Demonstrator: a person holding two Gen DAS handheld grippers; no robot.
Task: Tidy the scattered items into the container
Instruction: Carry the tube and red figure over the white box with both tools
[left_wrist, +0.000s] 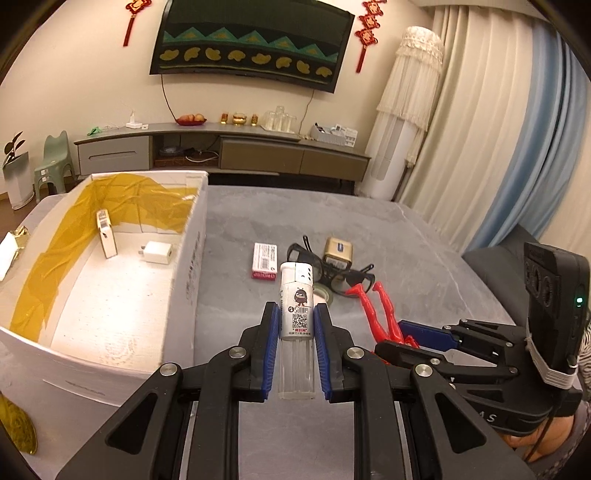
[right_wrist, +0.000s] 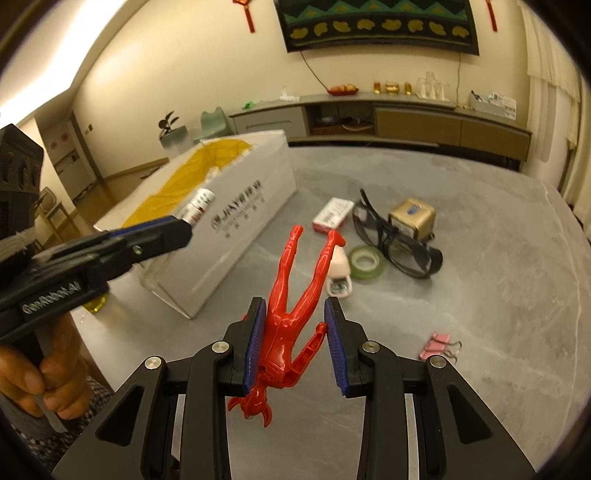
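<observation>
The lighter (left_wrist: 296, 306) sits clamped between the blue pads of the left hand-held gripper (left_wrist: 295, 345), held above the bench (left_wrist: 424, 243) just beside the open white cardboard box (left_wrist: 184, 273). Its long axis runs along the fingers, metal cap end pointing forward, clear fuel tank toward the camera. It looks light, stiff and smooth-sided, so a grip across the labelled middle, as here, should serve; the plastic may slip if squeezed lightly.

The red action figure (right_wrist: 291, 314) lies in the right hand-held gripper (right_wrist: 295, 345), legs pointing forward, head toward the camera. The left pad touches its torso, while the right pad meets only an arm, so whether the hold is firm cannot be told. Thin limbs look brittle; the torso seems the safer hold.

A charger (left_wrist: 158, 252) and small carton (left_wrist: 106, 238) already lie in the box. Glasses (right_wrist: 395, 240), tape roll (right_wrist: 367, 261), a gold tin (right_wrist: 412, 218) and a pink binder clip (right_wrist: 437, 345) remain on the bench.
</observation>
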